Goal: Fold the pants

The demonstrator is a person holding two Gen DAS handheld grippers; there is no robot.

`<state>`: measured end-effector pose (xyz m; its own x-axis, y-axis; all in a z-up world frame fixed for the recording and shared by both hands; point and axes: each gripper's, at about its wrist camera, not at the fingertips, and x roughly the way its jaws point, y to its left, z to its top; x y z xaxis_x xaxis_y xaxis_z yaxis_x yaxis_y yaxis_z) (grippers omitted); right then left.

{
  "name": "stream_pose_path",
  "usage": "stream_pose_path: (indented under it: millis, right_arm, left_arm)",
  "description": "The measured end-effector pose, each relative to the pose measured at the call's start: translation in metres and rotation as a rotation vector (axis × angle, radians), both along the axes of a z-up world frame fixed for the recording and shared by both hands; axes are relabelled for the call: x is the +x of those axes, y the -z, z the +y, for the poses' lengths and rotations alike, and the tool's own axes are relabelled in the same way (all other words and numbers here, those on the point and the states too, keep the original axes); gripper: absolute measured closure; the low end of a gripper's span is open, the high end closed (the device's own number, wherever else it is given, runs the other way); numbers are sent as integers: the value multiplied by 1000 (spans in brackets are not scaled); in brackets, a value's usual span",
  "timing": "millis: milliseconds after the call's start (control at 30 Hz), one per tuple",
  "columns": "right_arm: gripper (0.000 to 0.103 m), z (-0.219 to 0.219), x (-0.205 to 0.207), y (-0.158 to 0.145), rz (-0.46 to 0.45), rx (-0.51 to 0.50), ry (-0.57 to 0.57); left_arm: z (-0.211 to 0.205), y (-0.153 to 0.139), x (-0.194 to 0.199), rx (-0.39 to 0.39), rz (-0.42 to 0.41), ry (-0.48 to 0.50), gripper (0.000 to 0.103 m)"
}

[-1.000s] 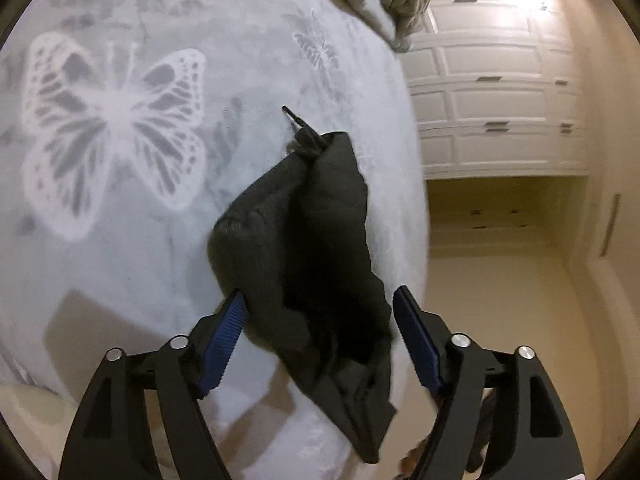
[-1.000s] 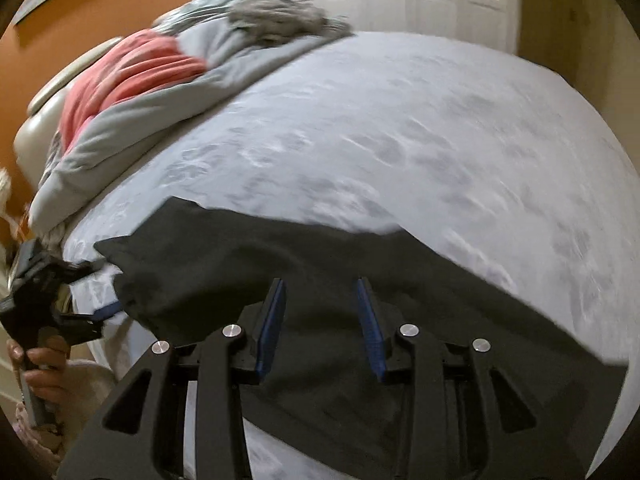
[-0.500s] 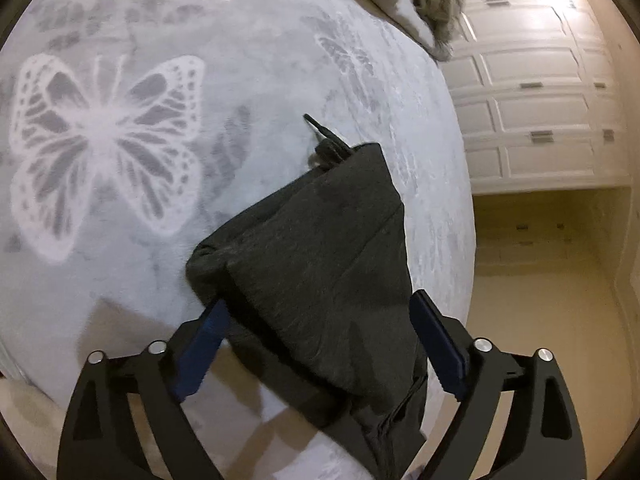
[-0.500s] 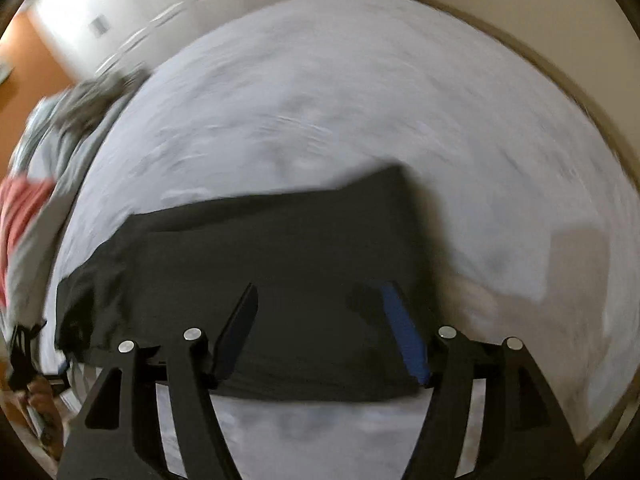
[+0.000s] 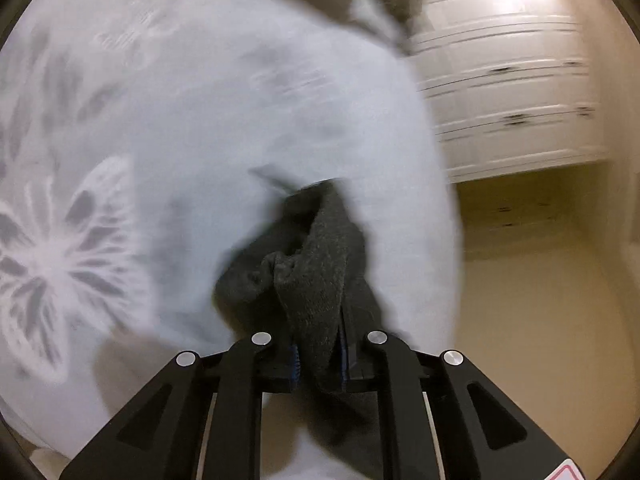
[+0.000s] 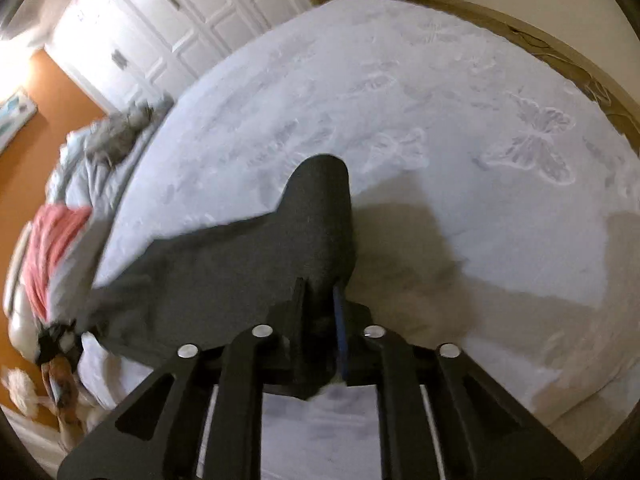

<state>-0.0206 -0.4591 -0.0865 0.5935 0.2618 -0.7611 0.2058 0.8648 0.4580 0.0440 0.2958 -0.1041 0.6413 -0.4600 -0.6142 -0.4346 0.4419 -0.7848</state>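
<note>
Two hand-held grippers: both black with blue pads, both closing on one garment.
Left hand-held gripper (image 5: 318, 354): jaws drawn nearly together and closing, a bunched fold of cloth pinched between the blue pads.
Right hand-held gripper (image 6: 320, 312): jaws narrow and closing, a ridge of the same cloth standing up between them.
Dark grey fleece pants (image 6: 240, 272): lying on the bed near its front edge, stretched from the right hand-held gripper toward the left edge of the right wrist view; crumpled into a heap (image 5: 304, 256) in the left wrist view.
Bed with pale grey butterfly-print cover (image 6: 460, 100): carries the pants.
White panelled drawers (image 5: 508, 76): beyond the bed, blurred.
Pink and grey bedding (image 6: 52, 248): piled at the bed's far left end.
</note>
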Motion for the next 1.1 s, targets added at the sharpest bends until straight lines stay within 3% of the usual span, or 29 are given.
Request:
stream_pose_path:
  millis: [33,100,133,167,200,233,267,400,433,467,600,667,700,767,800,867,967,1000,1067,1100]
  right_arm:
    - [85,-5,1,11,53,-23,15]
    - [84,-8,-4,25,102,-6,13]
    - [73,-7,-9,26,95,15,2]
    - [39,-5,-13,26,82,25,-4]
    - [25,-3,-18,26,64,27,9]
    - [22,-2,-21,26,56,25,21]
    - [26,2,-20,30,62,41,12]
    - [52,19,-7,47,87,135,-3]
    - [87,24,-5,46,76,99,-2]
    - [90,28,-3,46,77,123,-26]
    - [93,17,-19,1,-23,102,-41]
    - [93,2,-21,-6,-19,24,-19]
    - [93,-6,-15,5,38,-27,-9]
    - [90,-7,-3,38,174,-33,-57]
    - [89,-2,0,44,193,-60,-68]
    - [84,1,1,22,163,-117,-40]
    - [80,16,-11,-26,47,-322,63]
    - [77,31,-15,-40,1,-352,51]
    - [51,63,-12,-49,-50,-315,-40]
    - [46,91,-10,-49,-71,-294,-124]
  left_arm:
    - [3,19,-2,-51,24,-13,90]
    - [6,22,-11,-83,-25,-23,84]
    - [5,19,-14,-75,-38,-22,83]
    - [3,18,-16,-77,-45,-24,69]
    - [1,18,-19,-115,-77,-29,44]
    - [-1,17,-19,-164,-123,-28,32]
    - [-3,16,-20,-183,-143,-28,22]
    - [-12,12,-18,-126,-151,-12,21]
    - [-14,10,-18,-117,-150,-8,20]
    - [-14,8,-17,-115,-151,-6,20]
    - [-5,13,-26,-182,-166,-22,20]
    - [-3,16,-24,-214,-167,-28,20]
    - [-3,17,-25,-225,-164,-22,20]
    - [-4,16,-26,-205,-159,-15,20]
    - [-5,15,-27,-196,-159,-12,20]
    - [-5,14,-29,-195,-163,-13,20]
    - [-2,17,-28,-239,-169,-34,20]
    - [-2,17,-28,-247,-173,-38,20]
    - [-4,17,-22,-240,-175,-22,21]
    - [-7,14,-17,-210,-172,3,23]
